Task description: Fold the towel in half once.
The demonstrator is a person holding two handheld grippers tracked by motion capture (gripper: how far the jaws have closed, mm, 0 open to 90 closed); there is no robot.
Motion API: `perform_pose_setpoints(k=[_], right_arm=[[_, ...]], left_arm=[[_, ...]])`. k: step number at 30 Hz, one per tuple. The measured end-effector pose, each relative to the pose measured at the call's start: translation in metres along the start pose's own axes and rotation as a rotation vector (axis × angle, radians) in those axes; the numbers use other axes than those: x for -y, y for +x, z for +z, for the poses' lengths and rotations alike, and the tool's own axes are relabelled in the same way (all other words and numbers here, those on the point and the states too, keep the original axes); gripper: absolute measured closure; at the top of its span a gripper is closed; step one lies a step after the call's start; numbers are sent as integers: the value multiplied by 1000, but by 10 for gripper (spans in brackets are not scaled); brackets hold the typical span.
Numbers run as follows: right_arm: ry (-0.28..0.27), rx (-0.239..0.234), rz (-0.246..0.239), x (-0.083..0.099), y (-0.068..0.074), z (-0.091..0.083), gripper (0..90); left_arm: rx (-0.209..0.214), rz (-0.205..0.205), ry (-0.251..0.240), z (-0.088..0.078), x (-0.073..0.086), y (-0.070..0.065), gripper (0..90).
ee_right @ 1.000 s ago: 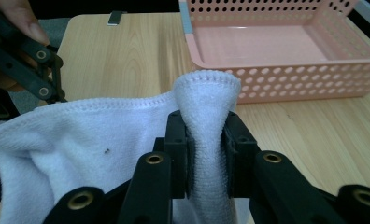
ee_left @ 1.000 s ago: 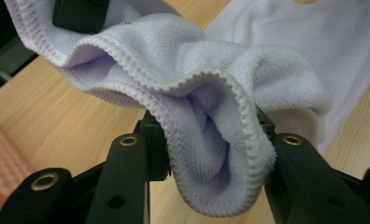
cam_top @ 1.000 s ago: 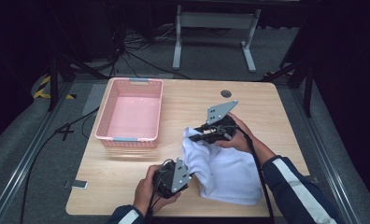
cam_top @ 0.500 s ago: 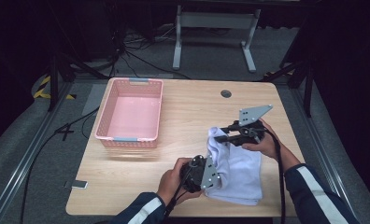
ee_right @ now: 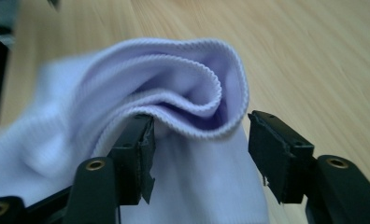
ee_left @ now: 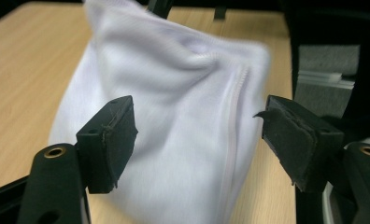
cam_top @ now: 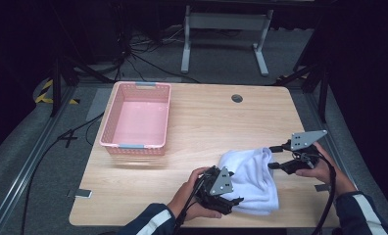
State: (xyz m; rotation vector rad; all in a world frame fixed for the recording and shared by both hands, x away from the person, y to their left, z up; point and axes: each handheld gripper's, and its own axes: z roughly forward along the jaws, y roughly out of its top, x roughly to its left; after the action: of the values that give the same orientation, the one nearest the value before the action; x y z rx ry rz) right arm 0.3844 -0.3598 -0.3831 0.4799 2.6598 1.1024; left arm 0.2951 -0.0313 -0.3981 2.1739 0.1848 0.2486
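– Since a second ago, white cloth (cam_top: 251, 178) and both hands slid toward the table's (cam_top: 202, 122) right near corner.

– Grip?

– Left gripper (cam_top: 226, 200) and right gripper (cam_top: 275, 156) have just been opening; cloth between parted jaws, unpinched. Pink basket (cam_top: 135, 117) sits farther left.

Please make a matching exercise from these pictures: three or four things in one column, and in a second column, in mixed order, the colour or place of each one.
Things:
1. basket
2. cloth
3. left gripper
4. right gripper

Descriptions:
A. white, lying crumpled on the table
B. pink, at the table's far left
C. at the cloth's far right corner
D. at the cloth's near left edge

Pairs: 1-B, 2-A, 3-D, 4-C
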Motion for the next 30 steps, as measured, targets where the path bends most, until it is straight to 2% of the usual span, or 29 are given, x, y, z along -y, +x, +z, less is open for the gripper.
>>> perform_pose_setpoints(k=[1, 2, 3, 4, 5, 6, 7, 10, 12, 13, 14, 17, 19, 20, 21, 22, 24, 25, 27, 30], right_arm=[[24, 35, 14, 6, -1, -1, 432], [24, 35, 14, 6, -1, -1, 432], [40, 62, 21, 10, -3, -1, 448], [54, 96, 49, 17, -5, 0, 480], [59, 115, 57, 20, -6, 1, 513], [66, 169, 91, 23, -9, 2, 535], [51, 181, 98, 24, -9, 0, 549], [-48, 180, 124, 17, -5, -13, 541], [-112, 167, 115, 5, 3, -21, 510], [-112, 167, 115, 5, 3, -21, 510], [-135, 167, 121, -4, 10, -22, 490], [-122, 149, 85, -23, 28, -12, 467], [-82, 129, 95, -26, 34, 3, 453], [-56, 150, 108, -25, 36, 10, 443], [-34, 191, 127, -23, 36, 14, 448], [-43, 192, 161, -19, 37, 14, 461], [-62, 166, 188, -14, 43, 8, 498], [-68, 134, 200, -10, 50, 4, 516], [-55, 92, 203, -2, 63, 2, 525], [-2, 40, 201, 13, 84, 8, 508]], left_arm=[[5, -10, 18, 3, 8, 0, 260], [5, -10, 18, 3, 8, 0, 264], [2, -20, 54, 6, 14, 2, 264], [9, -29, 70, 7, 17, 3, 282], [14, -40, 86, 8, 21, 5, 291], [31, -62, 97, 12, 28, 5, 317], [41, -56, 102, 13, 29, 5, 339], [66, -49, 117, 19, 34, 1, 350], [47, -26, 150, 23, 36, -1, 361], [47, -26, 150, 23, 36, -1, 377], [51, -31, 145, 25, 37, -1, 377], [42, -38, 157, 26, 39, -1, 457], [28, -19, 164, 27, 41, 0, 526], [42, -16, 159, 27, 41, 1, 553], [44, -19, 154, 27, 42, 1, 564], [43, -14, 152, 27, 42, 2, 573], [43, -22, 160, 26, 43, 1, 573], [43, -17, 160, 26, 44, 1, 573], [43, -3, 159, 26, 44, 2, 570], [45, -20, 159, 28, 46, 1, 566]])
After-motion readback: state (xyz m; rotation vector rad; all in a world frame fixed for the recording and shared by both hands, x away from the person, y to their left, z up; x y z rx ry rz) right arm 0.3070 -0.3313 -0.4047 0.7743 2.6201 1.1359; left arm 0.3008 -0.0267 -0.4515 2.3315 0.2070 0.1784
